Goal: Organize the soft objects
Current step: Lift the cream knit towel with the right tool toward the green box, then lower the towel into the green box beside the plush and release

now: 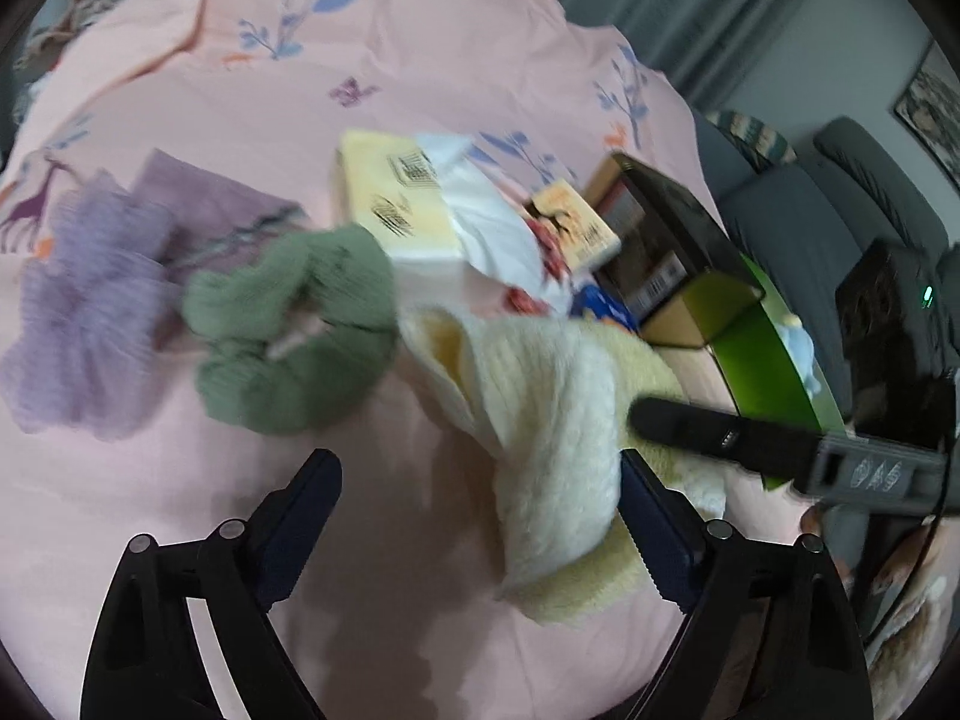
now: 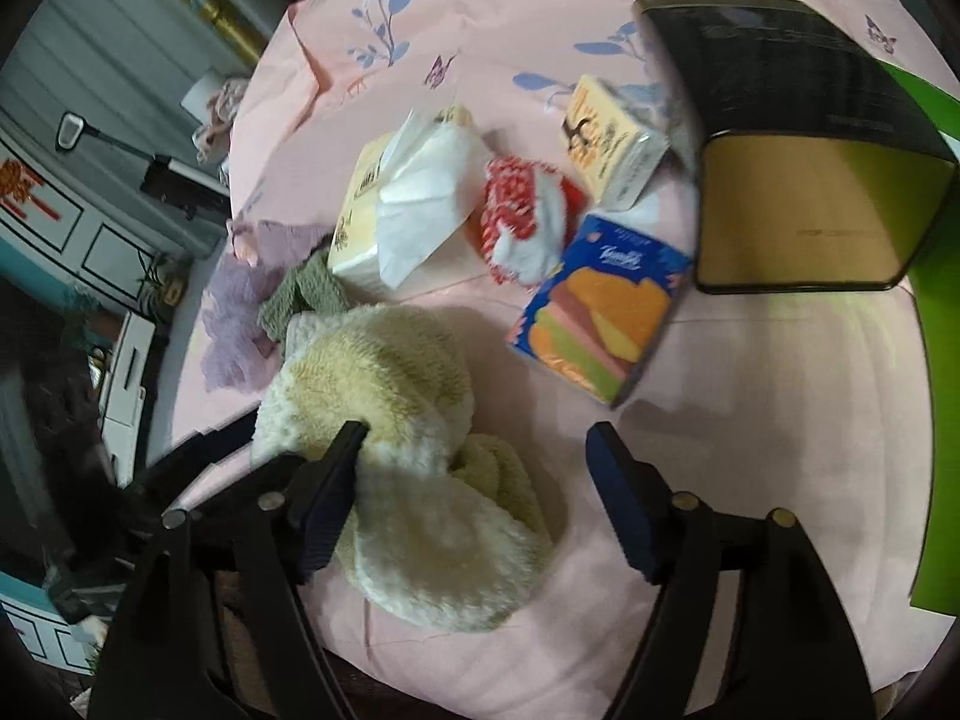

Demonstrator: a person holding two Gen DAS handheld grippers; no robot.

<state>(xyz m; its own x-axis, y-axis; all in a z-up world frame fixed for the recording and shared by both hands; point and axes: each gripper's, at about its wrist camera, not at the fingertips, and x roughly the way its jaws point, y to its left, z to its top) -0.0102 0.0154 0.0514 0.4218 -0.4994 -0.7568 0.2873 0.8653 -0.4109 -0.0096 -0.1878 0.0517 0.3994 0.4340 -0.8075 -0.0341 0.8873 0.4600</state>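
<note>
Pink sheet spread across the bed; lilac scrunchie, green scrunchie, then cream towel heaped between both tongs; left tongs apart, right tongs apart, nothing clamped; closing now risks snagging one loose fold.

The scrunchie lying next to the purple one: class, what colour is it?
Olive green. The scrunchie shows best in the left wrist view, beside the purple scrunchie.

Left view blurred w/ motion: green scrunchie & purple one smeared. Cream towel hides blue pack. Box print unreadable; green bin cut off at edge.
</note>
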